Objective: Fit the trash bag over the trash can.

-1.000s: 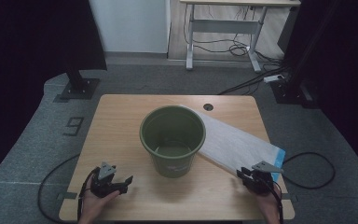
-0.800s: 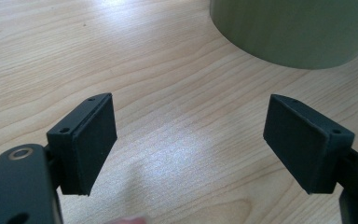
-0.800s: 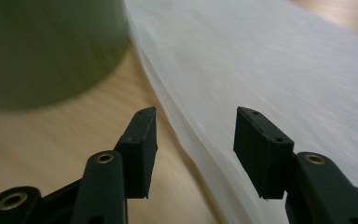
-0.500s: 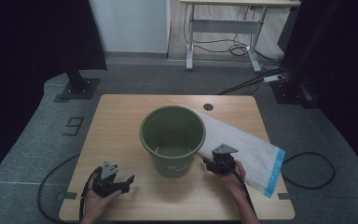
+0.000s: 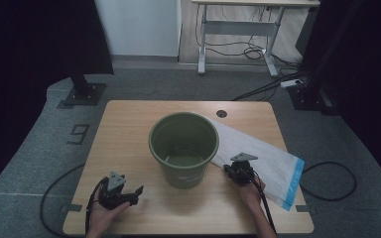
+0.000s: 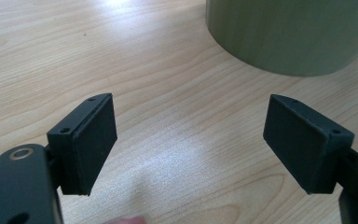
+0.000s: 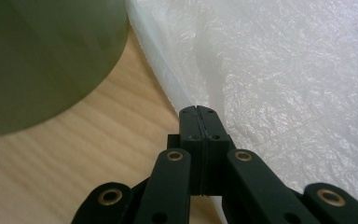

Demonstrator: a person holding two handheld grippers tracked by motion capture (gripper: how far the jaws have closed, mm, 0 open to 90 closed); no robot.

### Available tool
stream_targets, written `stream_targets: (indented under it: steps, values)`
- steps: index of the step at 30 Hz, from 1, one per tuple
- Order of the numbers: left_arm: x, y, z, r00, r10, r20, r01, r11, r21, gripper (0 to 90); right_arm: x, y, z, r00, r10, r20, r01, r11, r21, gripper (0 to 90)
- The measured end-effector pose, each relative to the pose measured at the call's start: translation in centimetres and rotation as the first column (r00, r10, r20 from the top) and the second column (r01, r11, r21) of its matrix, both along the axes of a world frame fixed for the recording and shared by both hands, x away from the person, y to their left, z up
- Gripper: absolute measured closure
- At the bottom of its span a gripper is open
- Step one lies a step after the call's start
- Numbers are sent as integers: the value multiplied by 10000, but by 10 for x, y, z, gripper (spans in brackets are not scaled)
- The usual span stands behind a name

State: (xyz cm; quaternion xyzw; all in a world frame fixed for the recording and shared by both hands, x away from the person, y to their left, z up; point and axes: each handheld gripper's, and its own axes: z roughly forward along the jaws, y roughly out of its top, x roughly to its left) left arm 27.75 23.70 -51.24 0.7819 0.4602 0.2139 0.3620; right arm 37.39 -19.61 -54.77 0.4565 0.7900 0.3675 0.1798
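Shifted leftward across the frame from the table's lower right edge to the near edge of the white bag [image 5: 263, 156], just right of the bucket [image 5: 183, 148]: right gripper [image 5: 226, 170]. Jaws just closing, now pressed together in the right gripper view [image 7: 198, 114] with the bag's thin folded edge [image 7: 279, 84] at their tips; pinched film likely, though actual capture between the pads not discernible. Left gripper [image 5: 138, 191] unmoved at lower left of the high view, jaws spread wide over bare wood [image 6: 189, 140], holding nothing.

Risks from here: slip of a shallow pinch on slick film during any lift; capture of one layer instead of both, leaving the mouth unopened; nudging of the bucket, touching the bag's left edge, by a sideways pull.

Materials and shapes: bag flat, oblong, of crinkled translucent white plastic with a blue strip [image 5: 293, 181] at its lower right end, lying center right on the table [image 5: 129, 129]; bucket round, tapered, of smooth matte olive plastic, empty; tabletop of pale laminate with wood grain, rounded corners.
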Motion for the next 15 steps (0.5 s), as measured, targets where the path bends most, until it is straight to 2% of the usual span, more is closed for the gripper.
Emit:
stream_targets:
  steps: [3, 6, 8, 15]
  values:
    - [0, 1, 0, 10000, 37, -19, -37, 10000, -41, 170, -10, -7, -2, 10000, 72, -28, -71, 9995, 292, 888]
    - [0, 1, 1, 10000, -1, -32, 1, 9999, -137, 169, -19, -15, -1, 10000, 79, -7, -78, 9992, 382, 888]
    - [-1, 1, 2, 10000, -47, -10, 47, 9999, -138, 167, -27, -23, 2, 10000, 3, -18, -2, 9979, 647, 888]
    - [1, 5, 2, 10000, 19, -26, -20, 9996, -285, 167, -44, -36, 5, 9999, -106, -54, 110, 9961, 874, 888]
